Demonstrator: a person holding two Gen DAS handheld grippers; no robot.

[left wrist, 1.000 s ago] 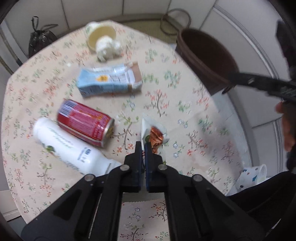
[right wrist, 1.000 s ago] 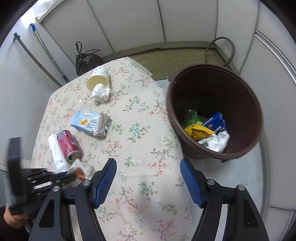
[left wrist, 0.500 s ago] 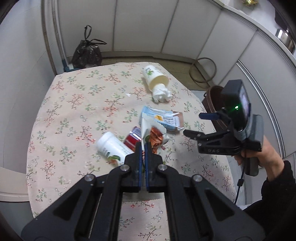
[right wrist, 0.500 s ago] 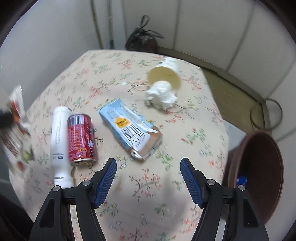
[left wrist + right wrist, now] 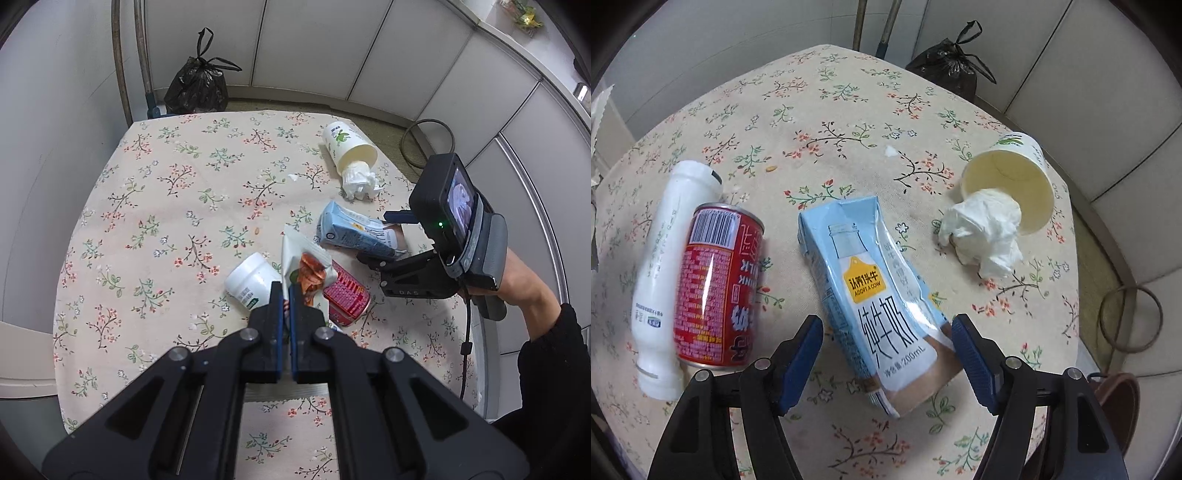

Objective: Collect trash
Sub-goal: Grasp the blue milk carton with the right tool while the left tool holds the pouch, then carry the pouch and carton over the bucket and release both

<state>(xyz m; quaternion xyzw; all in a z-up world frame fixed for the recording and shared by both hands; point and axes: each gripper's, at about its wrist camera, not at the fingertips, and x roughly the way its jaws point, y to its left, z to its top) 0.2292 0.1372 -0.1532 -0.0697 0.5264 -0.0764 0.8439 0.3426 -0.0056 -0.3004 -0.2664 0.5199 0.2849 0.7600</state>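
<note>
My left gripper is shut on a white snack wrapper with orange print, held above the table. My right gripper is open, its blue pads on either side of the near end of a crushed light-blue milk carton, which lies flat. The carton also shows in the left wrist view, under the right gripper. A red can and a white bottle lie side by side left of the carton. A paper cup lies on its side with a crumpled tissue at its mouth.
The table wears a floral cloth. A brown bin's rim shows at the lower right, off the table edge. A tied black bag sits on the floor behind the table. Broom handles lean on the wall.
My left gripper has lifted the wrapper up off the table and pulled back. My right gripper has swung from the bin to the milk carton and come down around it.
</note>
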